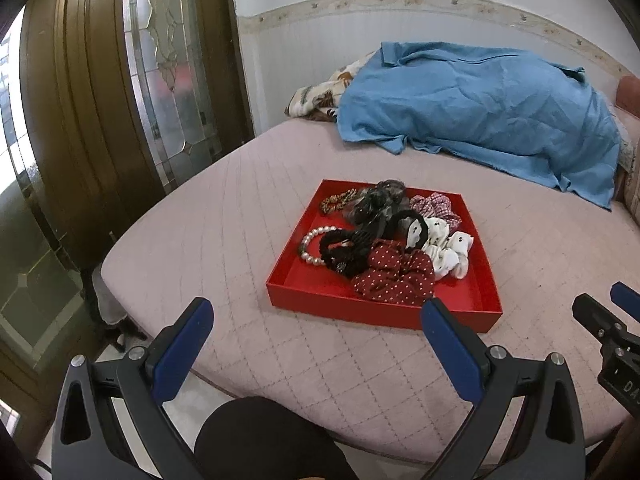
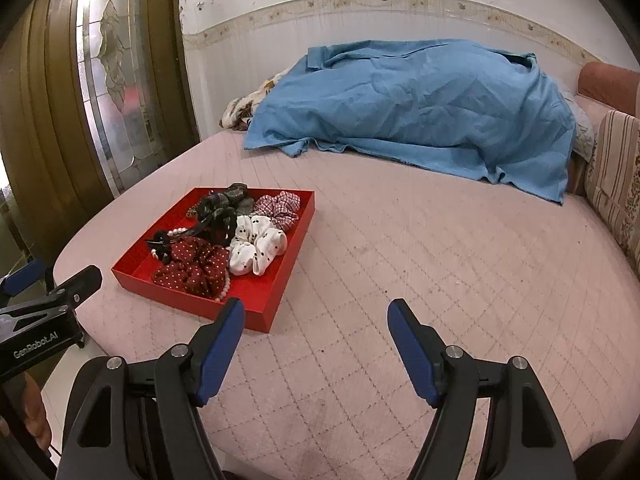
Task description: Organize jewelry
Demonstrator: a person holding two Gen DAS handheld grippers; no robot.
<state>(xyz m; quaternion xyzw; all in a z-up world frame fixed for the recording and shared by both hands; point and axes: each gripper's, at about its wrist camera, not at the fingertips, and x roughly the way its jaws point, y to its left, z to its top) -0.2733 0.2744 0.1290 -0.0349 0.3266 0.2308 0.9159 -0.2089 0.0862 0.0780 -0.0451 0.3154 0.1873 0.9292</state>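
Both the left gripper (image 1: 316,318) and right gripper (image 2: 316,320) have jaws wide apart, holding nothing. Just ahead on the bed (image 1: 200,240), the red tray (image 1: 384,314) holds soft, light scrunchies (image 1: 394,276); pinch a puffy fold. The pearl bracelet (image 1: 314,245) looks slippery

Bare pink mattress (image 2: 400,248) right of red tray (image 2: 280,300), blue blanket (image 2: 420,112) heaped behind (well apart)

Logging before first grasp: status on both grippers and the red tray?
Left gripper open, empty. Right gripper open, empty. Red tray on bed, scrunchies and pearl bracelet piled inside, untouched. Nothing blocking approach.
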